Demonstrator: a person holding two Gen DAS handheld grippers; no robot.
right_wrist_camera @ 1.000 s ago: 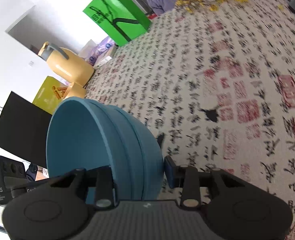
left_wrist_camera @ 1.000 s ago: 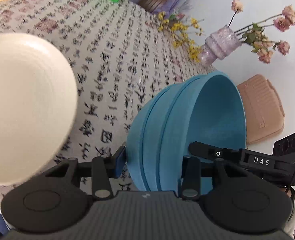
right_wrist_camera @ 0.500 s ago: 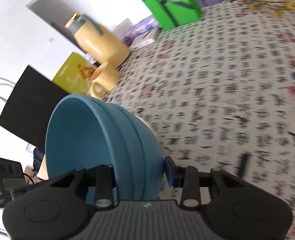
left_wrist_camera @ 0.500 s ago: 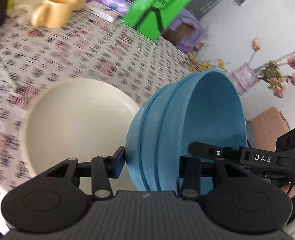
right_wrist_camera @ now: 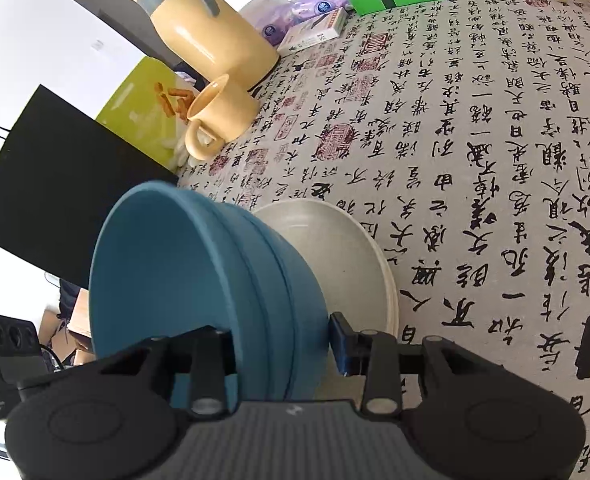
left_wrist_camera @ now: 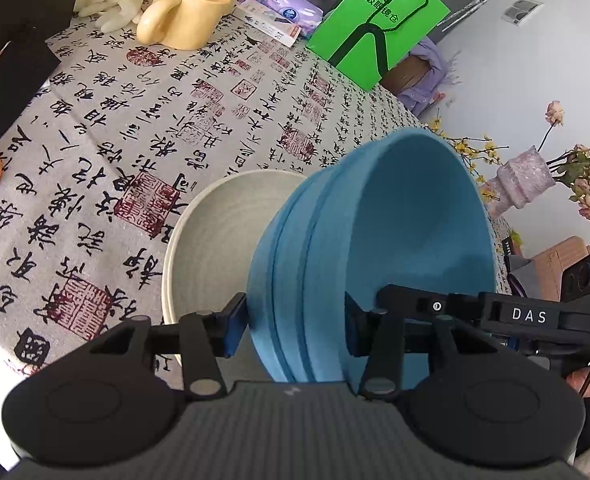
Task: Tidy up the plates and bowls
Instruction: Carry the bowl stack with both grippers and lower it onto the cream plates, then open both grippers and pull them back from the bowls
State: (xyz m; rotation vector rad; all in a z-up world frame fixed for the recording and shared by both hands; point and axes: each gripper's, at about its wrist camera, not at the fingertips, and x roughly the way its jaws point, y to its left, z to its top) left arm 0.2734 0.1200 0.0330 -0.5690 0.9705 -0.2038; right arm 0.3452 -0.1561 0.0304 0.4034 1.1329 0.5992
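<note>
A stack of blue bowls [left_wrist_camera: 375, 248] is held on edge between both grippers, just above a cream bowl [left_wrist_camera: 219, 236] that sits on the calligraphy tablecloth. My left gripper [left_wrist_camera: 293, 330] is shut on the stack's rim, one finger inside and one outside. My right gripper [right_wrist_camera: 283, 344] is shut on the opposite rim of the same blue bowls [right_wrist_camera: 199, 280]. The cream bowl [right_wrist_camera: 347, 256] also shows in the right wrist view, partly hidden behind the blue stack.
A yellow mug [left_wrist_camera: 187, 12], a yellow jug [right_wrist_camera: 207, 28], a green bag [left_wrist_camera: 375, 24], a black box [right_wrist_camera: 55, 184] and small packets stand at the table's far side. A vase of dried flowers [left_wrist_camera: 523, 180] stands at the right edge.
Both grippers carried the blue bowls across the table toward the cream bowl. The cream bowl now lies directly beneath the tilted blue stack.
</note>
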